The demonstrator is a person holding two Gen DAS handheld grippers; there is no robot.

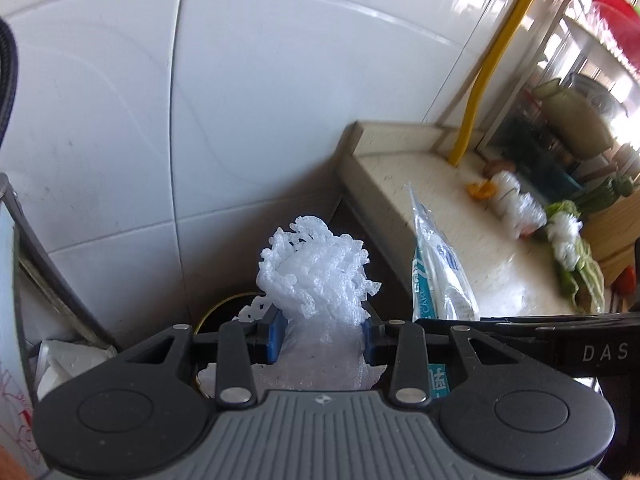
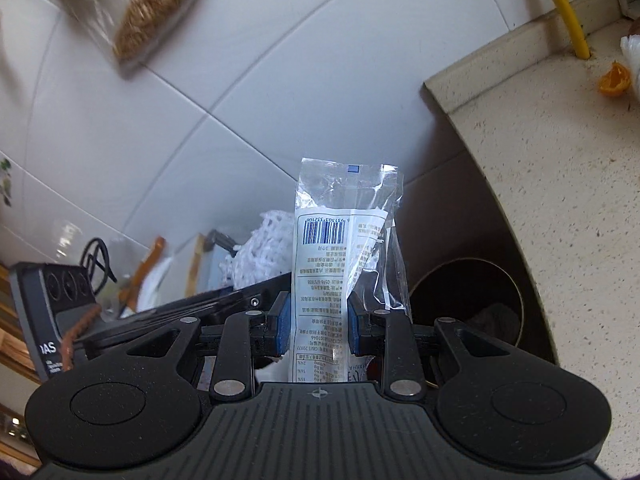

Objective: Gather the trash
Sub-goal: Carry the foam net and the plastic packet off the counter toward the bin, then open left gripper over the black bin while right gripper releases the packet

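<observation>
My left gripper is shut on a white foam fruit net, held up in front of the white tiled wall beside the counter's end. My right gripper is shut on a clear plastic food wrapper with a barcode and printed text. The wrapper also shows in the left wrist view, right of the net. The net shows in the right wrist view, left of the wrapper. A round dark bin stands below, against the counter's side. Its rim shows in the left wrist view under the net.
The beige counter holds an orange peel, more foam nets and green vegetable scraps. A yellow pipe rises at the wall. A bag of bread hangs upper left. Clutter lies at lower left.
</observation>
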